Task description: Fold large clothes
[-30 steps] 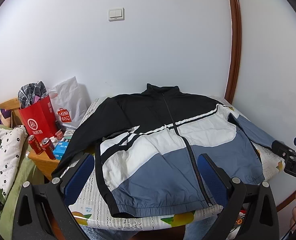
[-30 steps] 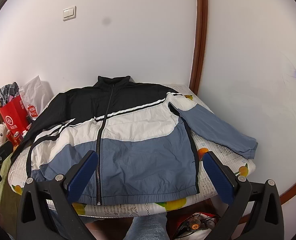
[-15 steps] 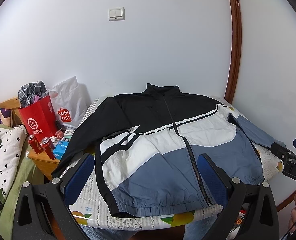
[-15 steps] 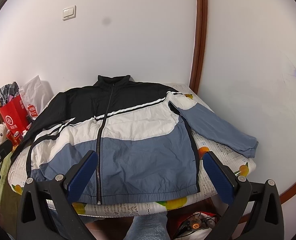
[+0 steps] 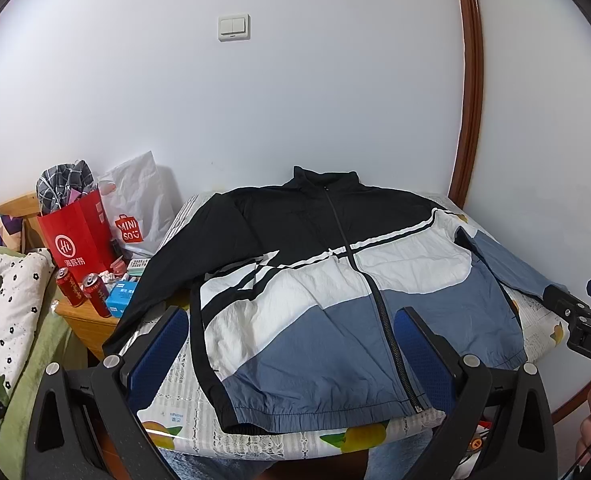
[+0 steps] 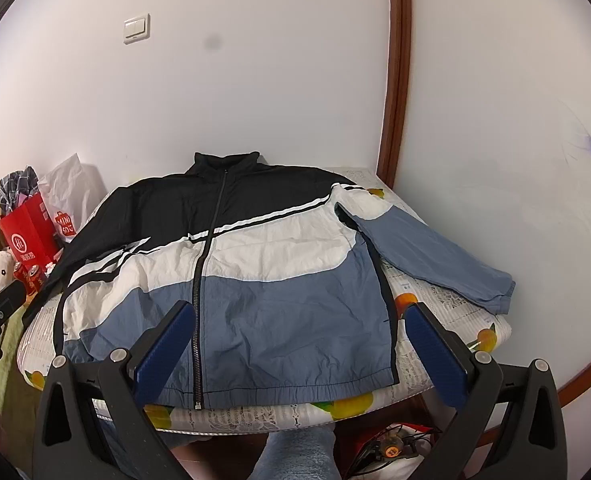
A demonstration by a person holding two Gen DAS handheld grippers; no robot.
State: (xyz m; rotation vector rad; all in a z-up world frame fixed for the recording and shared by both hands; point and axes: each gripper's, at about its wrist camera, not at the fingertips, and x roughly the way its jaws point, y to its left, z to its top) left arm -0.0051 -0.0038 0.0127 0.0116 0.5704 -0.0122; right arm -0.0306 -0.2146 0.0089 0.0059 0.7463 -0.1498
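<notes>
Two hand-held grippers hover at the near edge of a small table (image 6: pixel 447 304), both with their blue-padded fingers spread wide and nothing between them, as a person prepares to fold a zip-front jacket (image 5: pixel 335 280).

The left gripper (image 5: pixel 291 360) faces the hem on the garment's left half, while the right gripper (image 6: pixel 299 352) looks over the hem's right half. Both hang clear of the cloth, and that placement suggests each is lined up to take one side of the garment, though no fold has yet been made.

The jacket lies face up and zipped shut on a fruit-print table cover (image 6: pixel 355 400), its collar toward the white wall (image 5: pixel 295 100) and its elastic hem toward the person. It is black across the shoulders, white through the chest with diagonal black stripes, and slate blue below. The fabric looks thin and lightly creased, the kind likely to slide and trap air when turned.

The blue sleeve (image 6: pixel 427 256) is stretched out to the right along the table cover, its cuff near the wall. The black sleeve (image 5: pixel 163 276) trails off the table's left edge toward a nightstand (image 5: pixel 83 320) holding two red cans (image 5: pixel 83 292) and a red shopping bag (image 5: pixel 79 236). Both sleeves would probably need bringing across the body first.
</notes>
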